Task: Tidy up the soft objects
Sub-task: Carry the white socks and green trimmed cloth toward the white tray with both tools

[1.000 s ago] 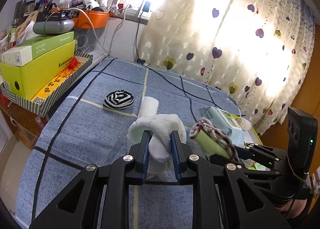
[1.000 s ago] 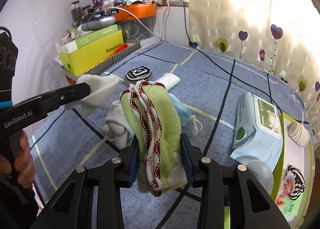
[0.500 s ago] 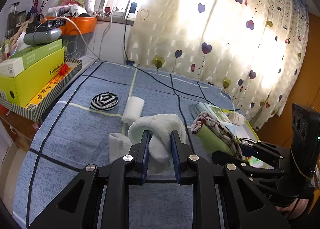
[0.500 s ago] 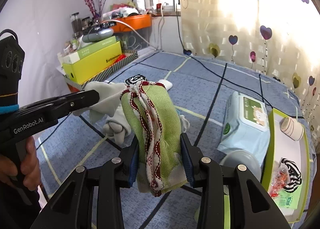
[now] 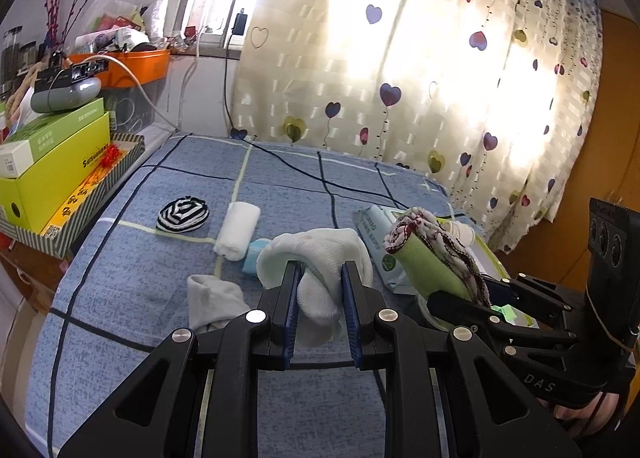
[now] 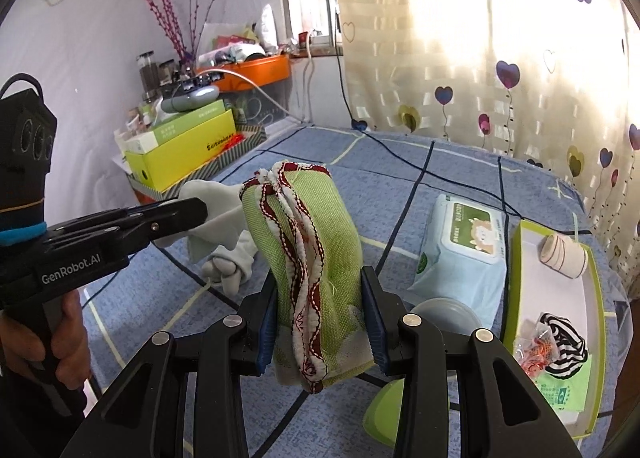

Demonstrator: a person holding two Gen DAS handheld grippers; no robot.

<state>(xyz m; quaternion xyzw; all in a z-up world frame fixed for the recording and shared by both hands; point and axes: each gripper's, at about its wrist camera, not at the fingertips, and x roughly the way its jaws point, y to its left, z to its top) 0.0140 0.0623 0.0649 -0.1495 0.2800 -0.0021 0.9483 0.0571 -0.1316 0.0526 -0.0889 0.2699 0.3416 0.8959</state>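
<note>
My left gripper (image 5: 319,290) is shut on a white sock (image 5: 320,258), held above the blue bed cover (image 5: 140,278). To its right my right gripper (image 6: 320,298) is shut on a folded green cloth with red-and-white trim (image 6: 308,250), also lifted off the bed. In the right wrist view the left gripper (image 6: 196,209) shows at the left with the white sock (image 6: 216,213) in it. On the bed lie a grey-white sock (image 5: 212,298), a rolled white cloth (image 5: 238,230) and a black-and-white striped ball (image 5: 183,214).
A wet-wipes pack (image 6: 460,250) lies right of the green cloth, beside a green-rimmed tray (image 6: 596,290) holding a beige roll (image 6: 562,256) and a striped item (image 6: 564,346). Yellow and green boxes (image 5: 52,173) stack at the left bedside. A curtain (image 5: 440,77) hangs behind. A black cable (image 5: 312,173) crosses the bed.
Both grippers have moved back and slightly up together with the sock and green cloth. More of the bed and the grey-white sock now show below them.
</note>
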